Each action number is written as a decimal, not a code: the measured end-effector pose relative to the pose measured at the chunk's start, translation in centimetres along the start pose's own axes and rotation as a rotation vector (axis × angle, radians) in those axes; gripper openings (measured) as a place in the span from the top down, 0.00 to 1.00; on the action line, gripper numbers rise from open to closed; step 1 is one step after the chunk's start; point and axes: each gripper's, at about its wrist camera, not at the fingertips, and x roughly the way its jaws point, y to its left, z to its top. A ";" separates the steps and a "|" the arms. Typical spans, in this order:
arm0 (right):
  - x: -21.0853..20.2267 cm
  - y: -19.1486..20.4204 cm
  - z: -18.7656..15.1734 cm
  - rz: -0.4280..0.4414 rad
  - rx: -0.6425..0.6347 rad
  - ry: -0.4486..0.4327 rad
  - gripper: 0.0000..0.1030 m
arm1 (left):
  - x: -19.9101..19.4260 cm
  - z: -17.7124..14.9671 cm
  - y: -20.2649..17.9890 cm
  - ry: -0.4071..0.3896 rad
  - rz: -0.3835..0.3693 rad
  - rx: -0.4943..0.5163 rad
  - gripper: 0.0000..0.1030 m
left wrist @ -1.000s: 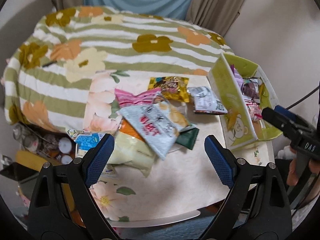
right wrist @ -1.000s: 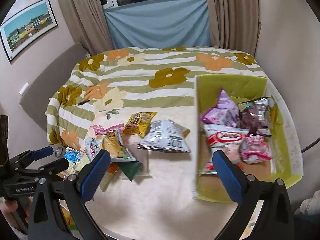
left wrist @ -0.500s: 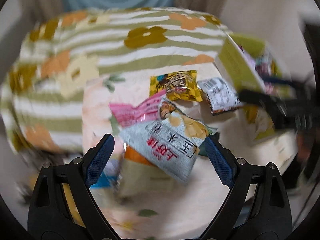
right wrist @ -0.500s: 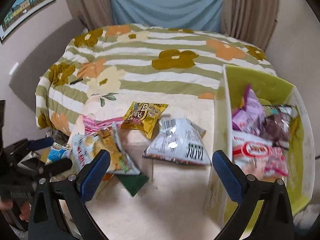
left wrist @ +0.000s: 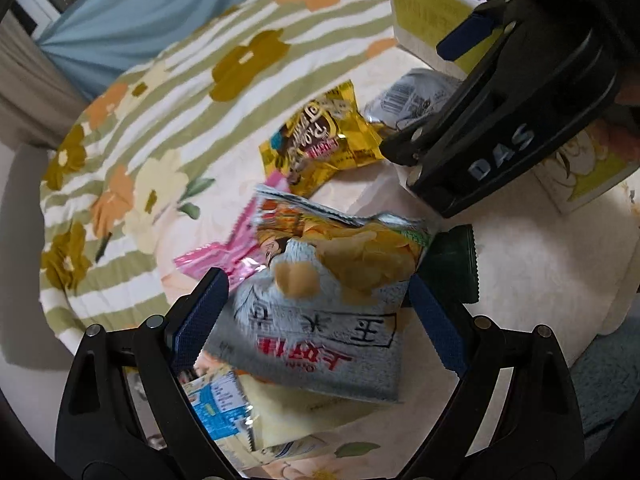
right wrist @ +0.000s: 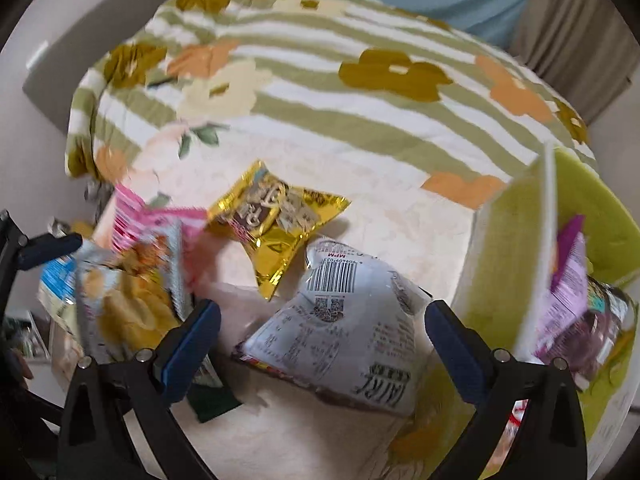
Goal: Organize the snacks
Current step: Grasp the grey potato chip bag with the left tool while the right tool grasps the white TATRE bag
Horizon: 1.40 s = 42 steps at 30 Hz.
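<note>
Loose snack bags lie on a floral cloth. My left gripper [left wrist: 316, 316] is open, its blue pads straddling a grey chip bag [left wrist: 328, 312] without pressing it. A pink packet [left wrist: 232, 248], a gold bag [left wrist: 320, 144] and a dark green packet [left wrist: 452, 264] lie around it. My right gripper [right wrist: 320, 340] is open just above a white barcode bag [right wrist: 344, 320], with the gold bag [right wrist: 272, 216] behind it. The green box [right wrist: 508, 248] at the right holds a purple bag [right wrist: 568, 280] and other snacks. The right gripper's black body [left wrist: 500, 120] crosses the left wrist view.
A blue-and-white packet [left wrist: 216, 404] and a pale yellow bag [left wrist: 288, 412] lie at the near edge under the chip bag. The striped flowered cover [right wrist: 320, 80] stretches behind. Curtains [right wrist: 560, 20] hang at the back. The table's edge drops off at the near left.
Both grippers have come down and closer to the snacks, rolling as they went. The left now straddles the grey chip bag; the right hangs over the white barcode bag.
</note>
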 end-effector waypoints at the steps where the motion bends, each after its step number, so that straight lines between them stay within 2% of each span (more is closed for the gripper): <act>1: 0.8 0.1 0.1 -0.024 -0.019 0.020 0.01 | 0.3 0.1 0.0 0.003 -0.006 -0.005 0.12; 7: 2.4 0.6 0.1 -0.162 -0.125 0.043 0.01 | 1.1 0.7 0.4 0.011 -0.013 -0.042 0.12; 11: 2.7 0.9 -0.1 -0.219 -0.189 0.041 0.02 | 1.9 0.8 0.9 0.036 -0.057 -0.103 0.12; 13: 3.0 1.3 -0.2 -0.216 -0.214 0.044 0.03 | 2.5 0.6 1.2 0.054 -0.088 -0.135 0.12; 16: 3.7 1.1 -0.2 -0.204 -0.206 0.065 0.11 | 3.0 0.2 1.9 0.063 -0.145 -0.198 0.12; 18: 4.0 0.9 -0.1 -0.200 -0.193 0.083 0.12 | 3.1 -0.1 2.2 0.066 -0.167 -0.225 0.12; 23: 5.5 0.9 0.1 -0.213 -0.188 0.152 0.13 | 3.0 -0.3 2.5 0.056 -0.201 -0.255 0.27; 25: 6.0 0.6 0.0 -0.186 -0.167 0.173 0.14 | 2.9 -0.3 2.6 0.056 -0.206 -0.264 0.29; 29: 6.3 -0.4 -0.2 -0.160 -0.106 0.196 0.44 | 2.7 -0.6 3.0 0.054 -0.214 -0.290 0.33; 32: 5.9 -1.0 -0.2 -0.138 -0.073 0.200 0.49 | 2.5 -0.7 3.1 0.049 -0.218 -0.299 0.35; 33: 5.9 -1.0 -0.3 -0.139 -0.076 0.202 0.50 | 2.4 -0.7 3.1 0.045 -0.220 -0.302 0.38; 36: 5.7 -0.8 -0.6 -0.145 -0.080 0.198 0.52 | 2.0 -0.8 3.1 0.035 -0.228 -0.310 0.39; 42: 3.5 -0.5 -1.6 -0.120 -0.041 0.122 0.61 | 0.9 -1.3 3.0 0.014 -0.232 -0.317 0.44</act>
